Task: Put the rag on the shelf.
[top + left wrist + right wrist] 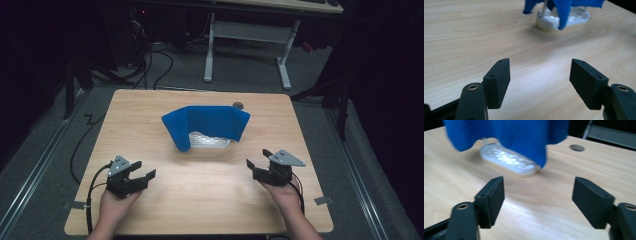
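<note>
A blue cloth (207,125) is draped over a white perforated rack or tray (210,141) at the middle of the wooden table (150,105). The cloth (564,7) hangs over the white tray (564,18) in the left gripper view, and the cloth (509,137) covers the back of the tray (509,160) in the right gripper view. My left gripper (143,170) is held near the front left of the table, open and empty (540,83). My right gripper (257,158) is at the front right, open and empty (539,202). Both stand well short of the cloth.
A round cable hole (238,105) sits in the table behind the cloth, also seen as the hole (577,147). Beyond the table are a white desk frame (247,47), floor cables (150,65) and dark stands at both sides.
</note>
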A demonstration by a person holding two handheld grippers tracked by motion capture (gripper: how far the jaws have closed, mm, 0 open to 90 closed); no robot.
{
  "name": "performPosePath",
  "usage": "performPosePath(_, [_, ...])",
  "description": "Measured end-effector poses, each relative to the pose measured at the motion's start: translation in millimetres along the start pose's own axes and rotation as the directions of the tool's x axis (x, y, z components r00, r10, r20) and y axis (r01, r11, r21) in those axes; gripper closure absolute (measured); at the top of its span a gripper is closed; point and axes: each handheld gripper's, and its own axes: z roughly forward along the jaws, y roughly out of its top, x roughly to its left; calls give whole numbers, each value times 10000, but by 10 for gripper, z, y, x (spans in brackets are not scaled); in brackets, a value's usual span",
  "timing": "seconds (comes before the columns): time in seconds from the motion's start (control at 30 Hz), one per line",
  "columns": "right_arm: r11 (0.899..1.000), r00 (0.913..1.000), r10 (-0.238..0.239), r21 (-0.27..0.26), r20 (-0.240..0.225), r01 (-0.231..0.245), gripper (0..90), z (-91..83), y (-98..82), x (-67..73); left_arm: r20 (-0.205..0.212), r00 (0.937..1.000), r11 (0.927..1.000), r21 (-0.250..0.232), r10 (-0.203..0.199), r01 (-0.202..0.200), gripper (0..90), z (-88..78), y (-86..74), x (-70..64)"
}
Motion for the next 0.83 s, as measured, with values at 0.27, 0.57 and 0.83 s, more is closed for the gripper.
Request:
performPosePath(0.27, [9992,9989,-55,400,-466,74,239,-63,-271,425,616,9973,9907,1282,389,-465,260,62,-319,-507])
performPosePath(0.57, [9822,9844,-1403,1100,-1065,1520,238,-19,-388,759,727,9934,9843,1464,889,-988,249,87,-315,-617])
performPosePath(0.83, [9899,9904,-787,1086,-1133,911,231,5,-395,705,752,9949,9851,1528,678,-786,249,94,-326,-571])
